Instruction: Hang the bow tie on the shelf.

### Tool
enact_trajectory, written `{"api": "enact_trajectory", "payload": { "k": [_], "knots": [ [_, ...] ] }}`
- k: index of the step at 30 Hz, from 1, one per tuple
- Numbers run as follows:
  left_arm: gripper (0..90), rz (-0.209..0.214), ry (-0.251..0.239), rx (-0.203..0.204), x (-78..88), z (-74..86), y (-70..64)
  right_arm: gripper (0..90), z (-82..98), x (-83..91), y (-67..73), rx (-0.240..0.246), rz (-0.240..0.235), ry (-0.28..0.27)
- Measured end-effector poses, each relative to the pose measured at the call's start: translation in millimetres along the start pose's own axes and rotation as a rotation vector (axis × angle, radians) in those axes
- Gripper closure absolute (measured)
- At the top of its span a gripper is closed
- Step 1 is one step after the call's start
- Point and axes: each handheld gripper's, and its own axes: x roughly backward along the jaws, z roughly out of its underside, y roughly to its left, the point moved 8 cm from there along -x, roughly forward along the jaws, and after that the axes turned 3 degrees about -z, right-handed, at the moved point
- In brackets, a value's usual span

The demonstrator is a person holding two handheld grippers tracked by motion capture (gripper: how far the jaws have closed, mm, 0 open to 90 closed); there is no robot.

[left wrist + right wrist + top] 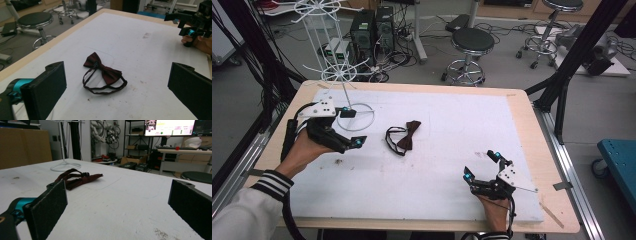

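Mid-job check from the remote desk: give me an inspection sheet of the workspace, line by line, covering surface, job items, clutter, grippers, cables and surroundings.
Surface: white mat on a wooden table; a few small dark marks, otherwise bare.
Job's things: dark red bow tie lying flat near the mat's middle, its strap looped beside it; nothing touches it.
Clutter: white wire rack standing at the far left corner.
Grippers: left hand-held gripper open, facing the bow tie, apart from it; right hand-held gripper open, low over the near right of the mat.
Cables: a black cable trails from the left gripper, off the mat.
Surroundings: stools, computer cases and floor wiring beyond the table.
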Motion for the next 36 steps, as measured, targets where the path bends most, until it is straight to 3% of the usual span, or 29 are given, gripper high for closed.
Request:
{"api": "enact_trajectory", "payload": {
  "k": [7,16,23,36],
  "knots": [
    [2.2,0.039,0.076,-0.054,-26.6,-11.4,-3.0,1.6,-0.2,0.0,-0.1,0.002,0.000,-0.002],
    [2.2,0.070,0.142,-0.077,-57.1,-16.7,-5.2,1.6,0.1,0.3,0.3,-0.002,-0.002,0.001],
    [2.2,0.083,0.172,-0.087,-77.7,-26.5,-6.0,1.6,-0.1,0.5,0.1,-0.005,-0.001,-0.002],
    [2.2,0.121,0.247,-0.079,-113.1,-21.0,-10.6,1.6,-0.1,0.6,0.0,-0.007,-0.002,-0.004]
  ]
}}
